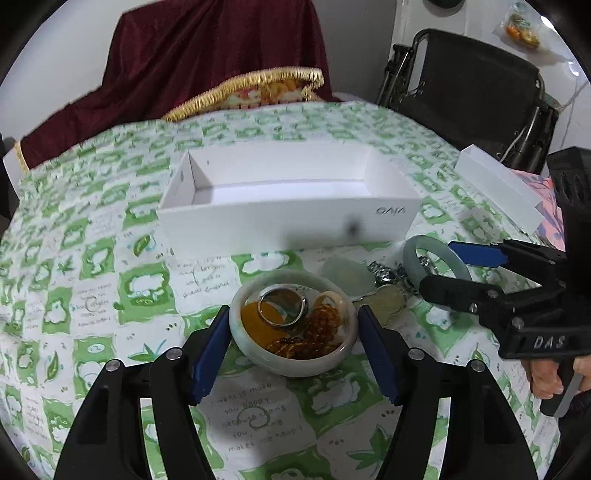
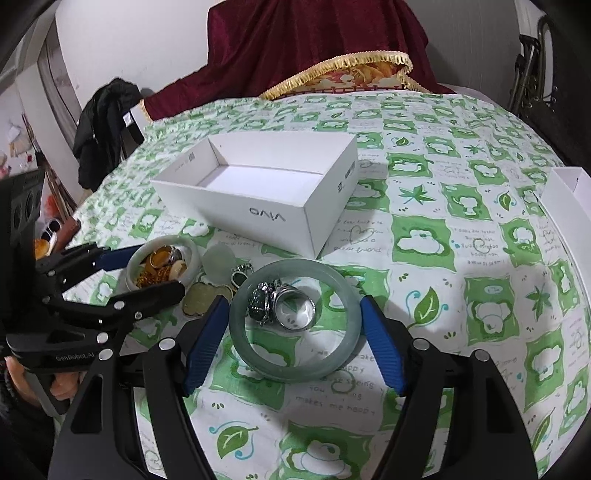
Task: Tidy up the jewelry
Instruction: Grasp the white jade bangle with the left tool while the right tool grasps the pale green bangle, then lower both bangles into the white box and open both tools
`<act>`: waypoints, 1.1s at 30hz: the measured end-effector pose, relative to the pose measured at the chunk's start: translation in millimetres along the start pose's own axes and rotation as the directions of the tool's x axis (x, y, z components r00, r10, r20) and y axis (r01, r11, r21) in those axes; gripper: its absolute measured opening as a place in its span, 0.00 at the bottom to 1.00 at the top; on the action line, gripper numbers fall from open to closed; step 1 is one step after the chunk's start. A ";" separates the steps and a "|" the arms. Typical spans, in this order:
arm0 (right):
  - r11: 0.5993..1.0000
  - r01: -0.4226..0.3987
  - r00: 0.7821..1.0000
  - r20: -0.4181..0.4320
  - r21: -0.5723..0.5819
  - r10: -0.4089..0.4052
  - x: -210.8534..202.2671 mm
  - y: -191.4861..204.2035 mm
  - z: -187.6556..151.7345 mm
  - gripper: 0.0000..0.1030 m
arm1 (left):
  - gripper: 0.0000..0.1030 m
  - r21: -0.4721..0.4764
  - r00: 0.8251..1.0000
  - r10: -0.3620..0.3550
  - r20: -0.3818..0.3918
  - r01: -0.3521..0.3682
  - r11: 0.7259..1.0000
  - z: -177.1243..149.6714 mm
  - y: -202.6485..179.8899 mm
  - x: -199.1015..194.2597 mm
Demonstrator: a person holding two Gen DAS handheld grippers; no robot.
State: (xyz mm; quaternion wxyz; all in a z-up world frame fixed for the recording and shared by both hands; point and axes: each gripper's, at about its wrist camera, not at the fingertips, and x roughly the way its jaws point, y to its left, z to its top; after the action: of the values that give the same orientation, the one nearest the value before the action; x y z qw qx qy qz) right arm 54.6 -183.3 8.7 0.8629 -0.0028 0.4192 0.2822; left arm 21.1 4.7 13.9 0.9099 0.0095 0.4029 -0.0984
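While flat on cloth, pale green bangle [image 2: 295, 325], smooth, translucent, unbroken ring

Your left tongs [image 1: 293, 334] straddle the pale bangle [image 1: 293, 363], yet whether the blue pads press its sides cannot be told. A dark blurred smudge [image 1: 352, 227] sits on the white box's [image 1: 258, 225] front wall. The right tongs [image 1: 439, 271] cover part of the green bangle [image 1: 412, 254] in your left view. The small white lid [image 2: 565, 206] is cut off by the right view's edge. The bag of orange bits [image 1: 521, 27] on the wall is too small to identify. Your hand [image 2: 61, 387] is mostly hidden behind the handle.
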 end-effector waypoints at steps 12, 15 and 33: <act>1.000 -0.005 0.983 0.181 -0.009 0.006 -33.4 1.8 3.4 0.68 | 0.67 -0.058 0.992 -0.013 0.129 0.021 0.998 11.4 11.3 -27.9; 1.000 -0.014 0.975 0.224 -0.006 0.015 -40.0 3.5 13.2 0.68 | 0.67 -0.066 0.991 -0.007 0.137 0.017 0.998 27.5 15.2 -31.2; 1.000 0.002 0.995 0.099 0.021 -0.004 24.0 12.8 90.5 0.69 | 0.67 -0.132 0.997 0.072 0.006 -0.070 0.989 80.8 46.0 29.8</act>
State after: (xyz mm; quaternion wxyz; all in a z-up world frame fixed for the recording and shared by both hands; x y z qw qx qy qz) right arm 125.4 -139.1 52.9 0.8830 0.0196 0.3789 0.2761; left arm 108.3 36.9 43.8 0.9136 -0.0366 0.4030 -0.0393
